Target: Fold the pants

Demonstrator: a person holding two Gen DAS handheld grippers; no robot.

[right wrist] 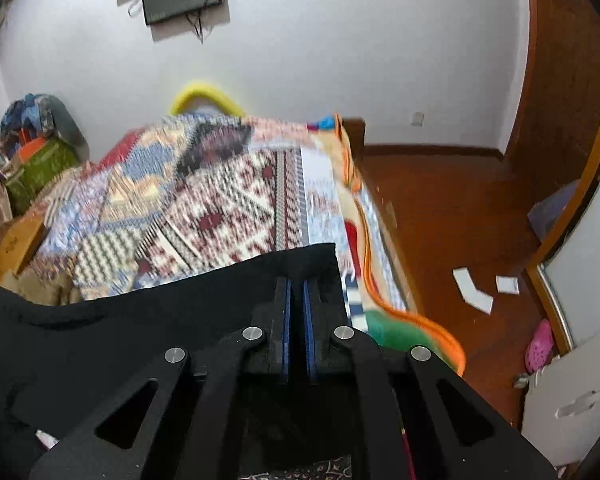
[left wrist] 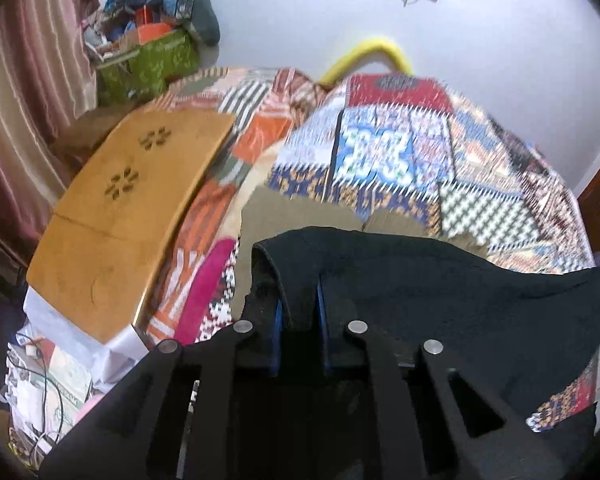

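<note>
The black pants [left wrist: 440, 292] hang stretched between my two grippers above the patchwork bedspread [left wrist: 400, 148]. My left gripper [left wrist: 298, 284] is shut on the left end of the fabric, which bunches over its blue-padded fingers [left wrist: 278, 316]. My right gripper [right wrist: 297, 280] is shut on the right corner of the pants [right wrist: 180, 320], whose straight top edge runs leftward. The bedspread [right wrist: 204, 208] looks blurred in both views. A khaki garment [left wrist: 300, 212] lies on the bed beyond the pants.
A wooden lap table [left wrist: 128, 216] lies on the bed's left side. A green box [left wrist: 148, 64] of clutter stands at the far left corner. A yellow tube [left wrist: 368, 54] arches at the headboard. Right of the bed is wooden floor [right wrist: 460, 220] with papers [right wrist: 472, 292] and a pink shoe [right wrist: 540, 344].
</note>
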